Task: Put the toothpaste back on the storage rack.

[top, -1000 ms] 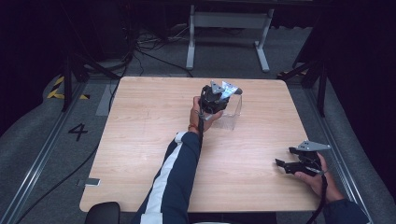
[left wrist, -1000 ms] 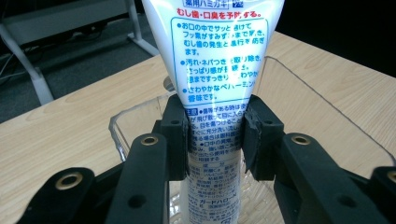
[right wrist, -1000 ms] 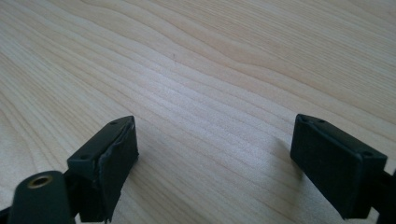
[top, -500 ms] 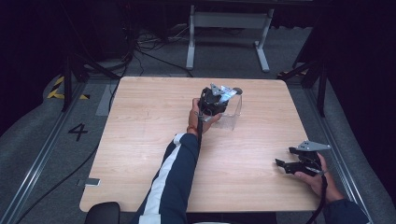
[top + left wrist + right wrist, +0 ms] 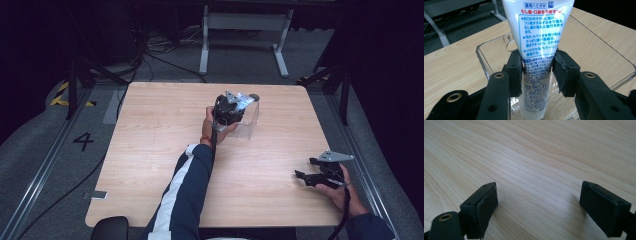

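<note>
Your left tongs stand over the clear plastic tray at the far middle of the desk, with a white toothpaste tube between the two black pads. In the left gripper view the tube runs lengthwise straight away from the camera: its narrower end sits low between the jaws inside the tray, and its wide, flat end fans out toward the top of that view, printed side with blue text facing the camera. Its long axis follows the line of the jaws. The jaws have just been opening a little; the left pad still lies against the tube's edge, while the right pad looks to touch it only lightly, so you cannot tell how firmly the tube is gripped. In the high view the left tongs sit right at the tray, with your hand behind them. Your right tongs rest wide open and empty near the desk's right front edge, well apart from the tray.
</note>
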A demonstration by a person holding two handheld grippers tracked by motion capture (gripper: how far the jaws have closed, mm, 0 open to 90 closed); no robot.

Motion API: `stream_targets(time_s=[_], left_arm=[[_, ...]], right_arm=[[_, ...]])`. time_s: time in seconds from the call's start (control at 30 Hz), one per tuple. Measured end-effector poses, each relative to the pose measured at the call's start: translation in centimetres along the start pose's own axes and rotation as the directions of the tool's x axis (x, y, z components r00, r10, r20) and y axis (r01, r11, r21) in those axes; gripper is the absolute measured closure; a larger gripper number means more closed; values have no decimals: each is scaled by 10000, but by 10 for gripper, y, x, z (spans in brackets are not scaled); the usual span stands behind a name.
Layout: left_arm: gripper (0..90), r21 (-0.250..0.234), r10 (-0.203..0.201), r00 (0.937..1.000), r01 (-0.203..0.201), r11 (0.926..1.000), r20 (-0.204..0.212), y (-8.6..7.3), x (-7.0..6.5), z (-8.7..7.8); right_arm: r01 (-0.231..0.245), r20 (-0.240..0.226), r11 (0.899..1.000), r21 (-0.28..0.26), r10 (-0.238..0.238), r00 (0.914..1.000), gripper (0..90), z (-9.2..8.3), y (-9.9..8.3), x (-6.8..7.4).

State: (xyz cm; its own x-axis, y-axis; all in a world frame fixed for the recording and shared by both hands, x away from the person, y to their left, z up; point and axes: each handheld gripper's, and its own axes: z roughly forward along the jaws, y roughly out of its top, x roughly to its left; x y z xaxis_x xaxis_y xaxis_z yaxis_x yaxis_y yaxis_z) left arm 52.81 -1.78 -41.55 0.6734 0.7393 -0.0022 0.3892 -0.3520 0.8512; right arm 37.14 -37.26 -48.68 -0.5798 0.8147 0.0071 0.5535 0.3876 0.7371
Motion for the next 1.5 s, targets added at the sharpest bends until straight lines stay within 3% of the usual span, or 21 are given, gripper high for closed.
stream_targets(time_s=[0.5,0.77,1.1,1.5], left_arm=[[537,-137,-44,9999,46,9999,113,-4,-1,-11],[501,-232,137,9994,-130,9996,308,-5,-3,-16],[479,-235,471,9981,-463,9987,386,-4,-3,-34],[460,105,954,9944,-960,9953,446,-4,-4,-51]], right_arm=[[0,2,10000,1,0,10000,149,0,0,0],[3,1,10000,1,-3,10000,149,0,0,0],[5,1,10000,1,-5,10000,149,0,0,0],[2,2,10000,0,-2,10000,149,0,0,0]])
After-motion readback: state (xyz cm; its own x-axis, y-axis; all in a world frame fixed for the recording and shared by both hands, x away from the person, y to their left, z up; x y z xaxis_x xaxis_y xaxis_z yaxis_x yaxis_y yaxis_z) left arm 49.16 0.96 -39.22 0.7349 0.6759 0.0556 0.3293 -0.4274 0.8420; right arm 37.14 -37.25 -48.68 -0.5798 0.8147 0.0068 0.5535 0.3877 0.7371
